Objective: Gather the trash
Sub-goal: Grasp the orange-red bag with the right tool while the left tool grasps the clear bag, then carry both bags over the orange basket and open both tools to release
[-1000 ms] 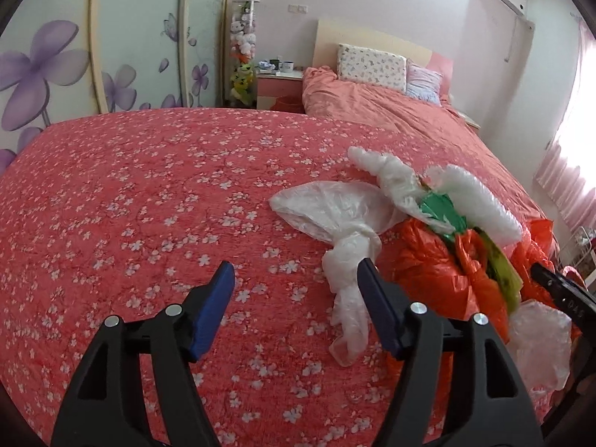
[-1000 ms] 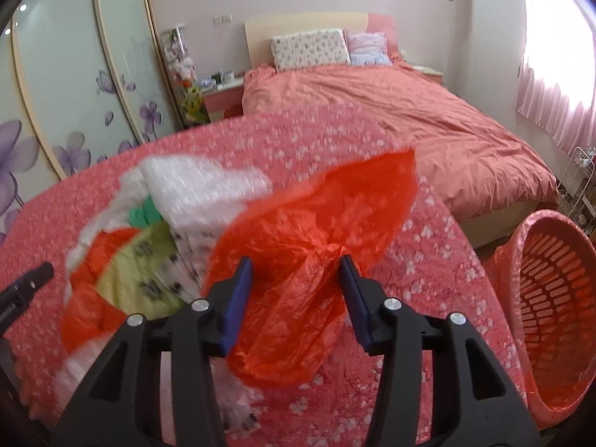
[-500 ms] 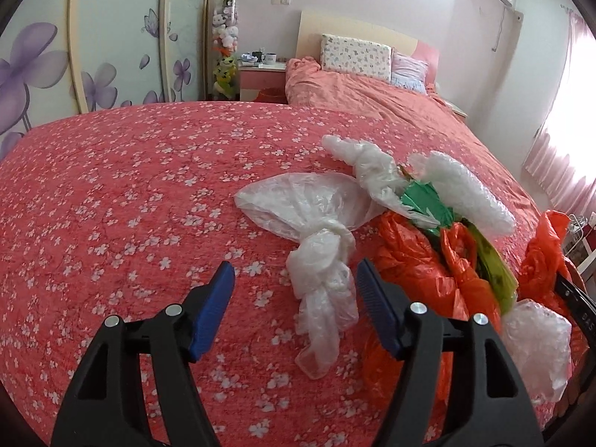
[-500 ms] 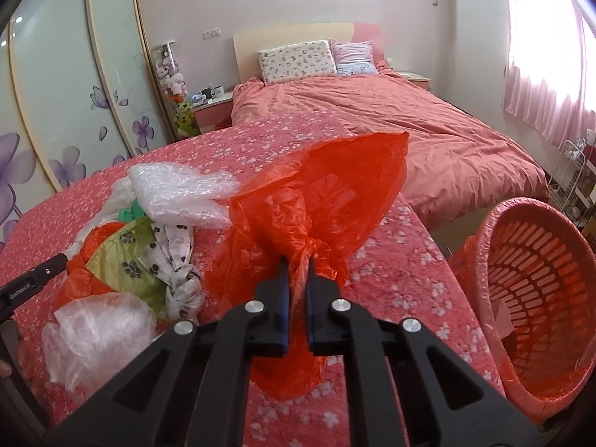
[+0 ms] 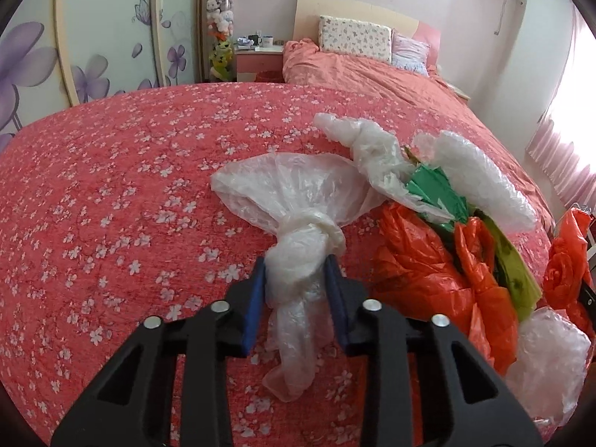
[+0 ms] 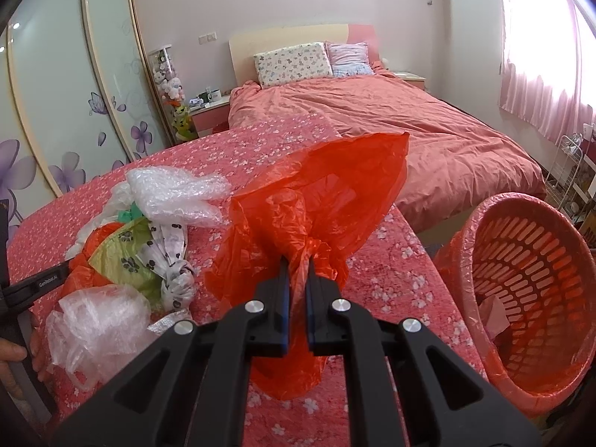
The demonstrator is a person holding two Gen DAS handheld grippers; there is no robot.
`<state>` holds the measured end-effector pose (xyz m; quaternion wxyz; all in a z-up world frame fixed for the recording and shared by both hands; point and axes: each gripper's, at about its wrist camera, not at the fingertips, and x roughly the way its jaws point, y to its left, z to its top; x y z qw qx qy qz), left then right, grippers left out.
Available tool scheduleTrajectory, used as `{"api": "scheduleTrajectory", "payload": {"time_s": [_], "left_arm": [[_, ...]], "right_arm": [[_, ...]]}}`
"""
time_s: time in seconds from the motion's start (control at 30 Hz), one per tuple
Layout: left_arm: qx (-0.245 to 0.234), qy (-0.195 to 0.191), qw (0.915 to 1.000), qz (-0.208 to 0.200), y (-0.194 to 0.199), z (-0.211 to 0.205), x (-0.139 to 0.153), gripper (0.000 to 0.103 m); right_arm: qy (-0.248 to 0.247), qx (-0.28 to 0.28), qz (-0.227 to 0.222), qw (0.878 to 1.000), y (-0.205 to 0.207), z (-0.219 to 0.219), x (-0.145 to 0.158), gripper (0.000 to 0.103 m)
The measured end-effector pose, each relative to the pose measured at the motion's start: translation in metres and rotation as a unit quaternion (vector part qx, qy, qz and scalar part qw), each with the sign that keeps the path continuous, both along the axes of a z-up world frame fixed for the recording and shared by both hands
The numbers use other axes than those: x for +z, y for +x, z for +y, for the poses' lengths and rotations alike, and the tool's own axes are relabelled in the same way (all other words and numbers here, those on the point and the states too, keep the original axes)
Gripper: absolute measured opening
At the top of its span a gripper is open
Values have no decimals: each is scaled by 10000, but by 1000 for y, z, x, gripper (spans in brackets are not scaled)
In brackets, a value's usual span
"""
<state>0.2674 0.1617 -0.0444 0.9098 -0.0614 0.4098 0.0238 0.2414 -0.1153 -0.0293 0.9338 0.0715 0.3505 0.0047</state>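
Observation:
A clear knotted plastic bag (image 5: 294,193) lies on the flowered red bedspread (image 5: 111,205). My left gripper (image 5: 294,264) is closing around its twisted neck just below the knot, and both blue pads touch the plastic. In the right wrist view my right gripper (image 6: 297,264) is shut on the gathered neck of a red plastic bag (image 6: 327,193), which billows above the spread. A red slotted basket (image 6: 480,231) lined with plastic stands low at the right, beside the bed's edge.
A heap of trash lies between the grippers: orange bags (image 5: 413,260), green wrapper (image 5: 436,190), bubble wrap (image 6: 175,197), a paw-print bag (image 6: 126,257) and crumpled clear film (image 6: 97,316). A second bed (image 6: 428,141), nightstand and wardrobe doors stand beyond.
The left gripper moved forward over the clear bag's neck and its jaws came together on it. The right gripper shut on the red bag and shifted it toward the basket.

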Motion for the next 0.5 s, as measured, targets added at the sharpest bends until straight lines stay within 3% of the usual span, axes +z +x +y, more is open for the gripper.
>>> {"api": "scheduleTrajectory", "payload": {"time_s": [0.5], "left_arm": [[194,-25,9981,-588,-24,13,47,22]], "right_arm": [[-17,36,-297,9996,-23,-2,28,8]]}}
